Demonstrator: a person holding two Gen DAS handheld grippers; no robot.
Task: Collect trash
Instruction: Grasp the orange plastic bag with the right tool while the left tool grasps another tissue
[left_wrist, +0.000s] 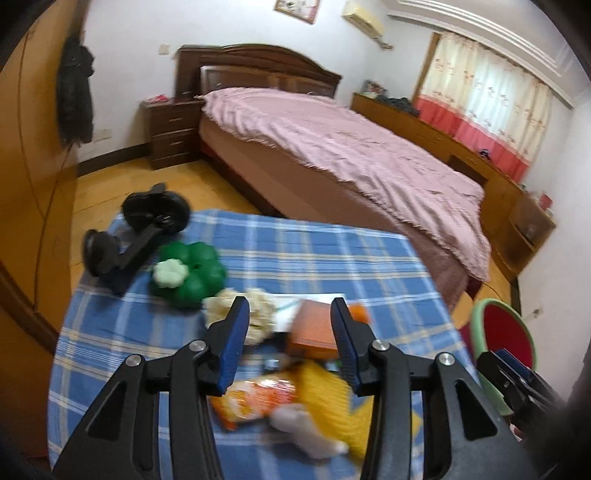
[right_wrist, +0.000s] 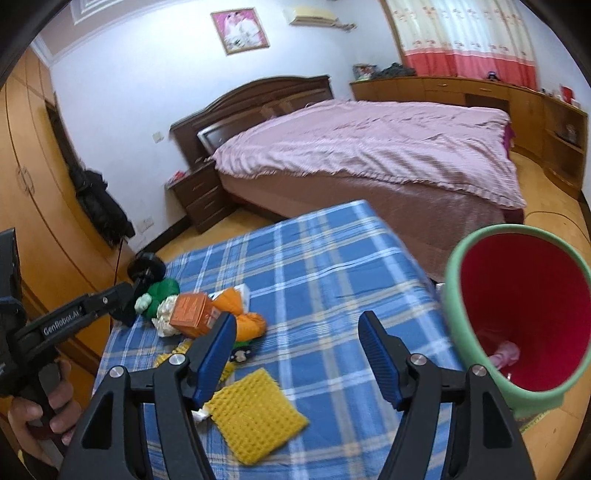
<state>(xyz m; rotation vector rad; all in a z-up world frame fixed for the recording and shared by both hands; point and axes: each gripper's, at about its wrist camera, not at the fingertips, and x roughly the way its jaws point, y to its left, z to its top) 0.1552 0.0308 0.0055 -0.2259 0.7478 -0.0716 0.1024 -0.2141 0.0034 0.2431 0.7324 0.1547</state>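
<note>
A small table with a blue checked cloth stands by a big bed with a pink cover. On the cloth lies a messy pile. There is an orange snack bag, a yellow bumpy sponge, an orange box, a ball of white paper, a green toy pepper and an orange soft thing. A black stand with round cups sits at the far left edge of the table. Just off the right side of the table is a bin, green outside and red inside, with something pink at the bottom. The left gripper hangs over the pile with its blue fingers apart and nothing squeezed between them. The right gripper is over bare cloth next to the sponge. Its fingers are wide apart too and hold nothing. A hand at the left edge holds the handle of the left gripper.
</note>
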